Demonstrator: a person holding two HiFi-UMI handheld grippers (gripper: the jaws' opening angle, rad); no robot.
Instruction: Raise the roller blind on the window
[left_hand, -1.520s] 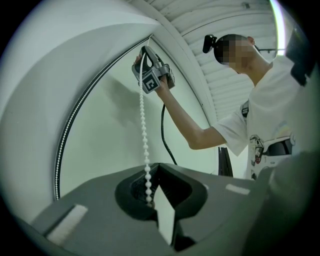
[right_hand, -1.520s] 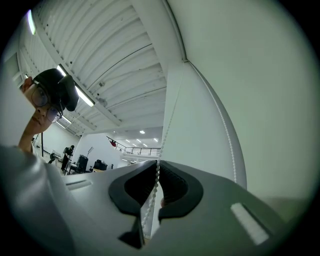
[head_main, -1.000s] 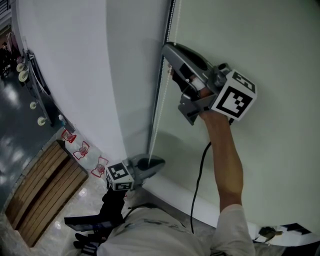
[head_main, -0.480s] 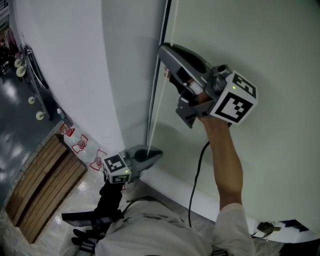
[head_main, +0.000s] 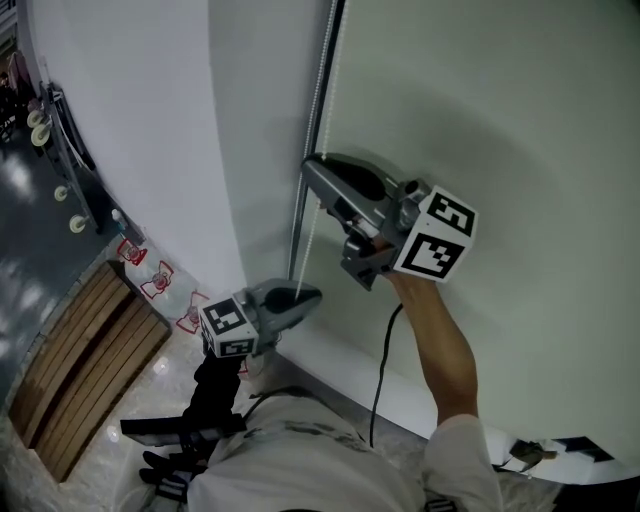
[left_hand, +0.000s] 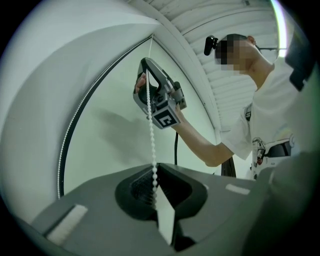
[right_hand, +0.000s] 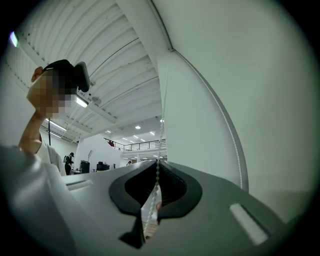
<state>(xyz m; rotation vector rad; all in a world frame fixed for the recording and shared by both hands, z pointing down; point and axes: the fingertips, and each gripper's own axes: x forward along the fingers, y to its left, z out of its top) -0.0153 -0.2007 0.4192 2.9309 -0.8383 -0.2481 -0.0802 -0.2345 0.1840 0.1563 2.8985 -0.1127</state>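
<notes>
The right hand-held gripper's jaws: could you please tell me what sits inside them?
The white bead chain runs between the shut jaws of the right hand-held gripper, pinched at the tips. Its lower stretch is covered by the gripper body.

The bead chain (head_main: 309, 236) is found along the left edge of the roller blind (head_main: 500, 130), with the wall (head_main: 130, 130) to its left. On the chain, the right gripper (head_main: 312, 172) is placed above the left gripper (head_main: 312, 294), each closed on it. A slatted wooden platform (head_main: 90, 380) is noted on the floor (head_main: 30, 235), far left.
</notes>
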